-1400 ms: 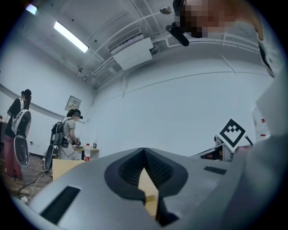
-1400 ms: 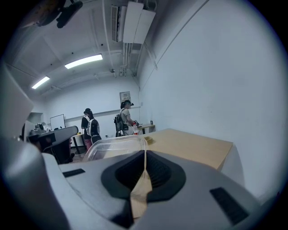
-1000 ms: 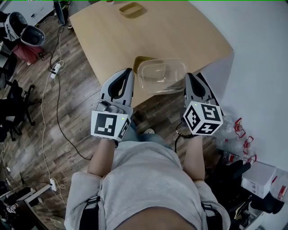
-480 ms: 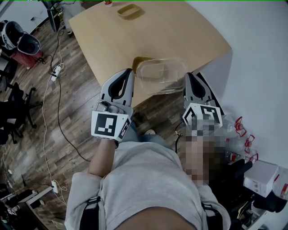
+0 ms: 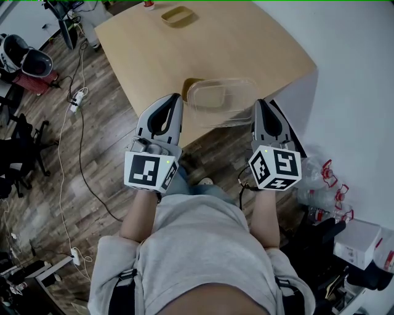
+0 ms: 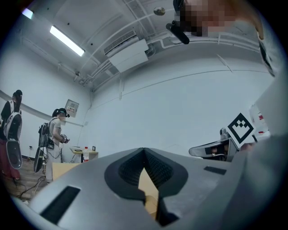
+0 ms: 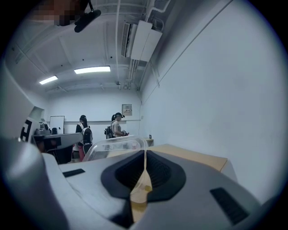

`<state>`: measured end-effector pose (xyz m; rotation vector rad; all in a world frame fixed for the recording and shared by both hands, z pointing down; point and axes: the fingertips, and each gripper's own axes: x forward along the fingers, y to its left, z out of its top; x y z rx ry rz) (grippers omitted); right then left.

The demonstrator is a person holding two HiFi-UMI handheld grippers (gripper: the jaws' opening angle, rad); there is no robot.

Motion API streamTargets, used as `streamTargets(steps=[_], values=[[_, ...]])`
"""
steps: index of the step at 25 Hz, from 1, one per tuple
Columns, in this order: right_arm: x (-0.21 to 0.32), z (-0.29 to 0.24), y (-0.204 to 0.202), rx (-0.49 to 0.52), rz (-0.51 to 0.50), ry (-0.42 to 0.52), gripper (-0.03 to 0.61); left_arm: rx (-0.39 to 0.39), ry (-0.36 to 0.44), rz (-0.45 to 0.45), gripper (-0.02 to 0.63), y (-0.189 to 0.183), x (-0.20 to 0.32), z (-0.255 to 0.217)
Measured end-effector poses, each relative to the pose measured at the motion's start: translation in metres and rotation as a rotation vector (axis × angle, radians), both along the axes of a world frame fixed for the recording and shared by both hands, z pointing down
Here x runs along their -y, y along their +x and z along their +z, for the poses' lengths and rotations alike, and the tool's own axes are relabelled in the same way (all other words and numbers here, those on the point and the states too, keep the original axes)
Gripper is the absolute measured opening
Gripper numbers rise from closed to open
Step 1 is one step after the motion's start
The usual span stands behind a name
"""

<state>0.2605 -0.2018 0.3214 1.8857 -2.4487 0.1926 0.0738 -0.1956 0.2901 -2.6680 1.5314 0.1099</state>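
Observation:
A clear plastic container [image 5: 221, 101] lies at the near edge of the wooden table [image 5: 215, 43], partly over a tan flat thing [image 5: 196, 85]. My left gripper [image 5: 167, 99] is just left of the container, off the table's corner, its jaws shut on nothing. My right gripper [image 5: 261, 104] is just right of it, also shut and empty. In the right gripper view the container [image 7: 114, 144] shows beyond the closed right gripper [image 7: 145, 157], with the table [image 7: 193, 155] to its right. The left gripper [image 6: 144, 155] points toward a white wall.
A yellow tray [image 5: 175, 13] sits at the table's far end. Cables [image 5: 68, 123] run over the wood floor at left, with chairs [image 5: 24, 52] beyond. Plastic bags [image 5: 320, 184] lie by the white wall at right. People [image 7: 117, 126] stand far off by another table.
Both grippers stay shut beside the container. The left gripper view has swung a little right and the right gripper view a little left and upward; the head view is almost the same.

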Motion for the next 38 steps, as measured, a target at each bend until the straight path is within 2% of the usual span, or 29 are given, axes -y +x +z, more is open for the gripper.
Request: streamTargets(steps=[11,38], values=[[-0.013,-0.011,0.005,-0.020,0.019,0.070,0.021,0.001,0.007,-0.006,0.015,-0.001,-0.006,-0.003],[-0.016,-0.013,0.019,-0.004,0.026,0.093,0.021,0.012,0.019,-0.005,0.015,0.020,-0.010,-0.007]])
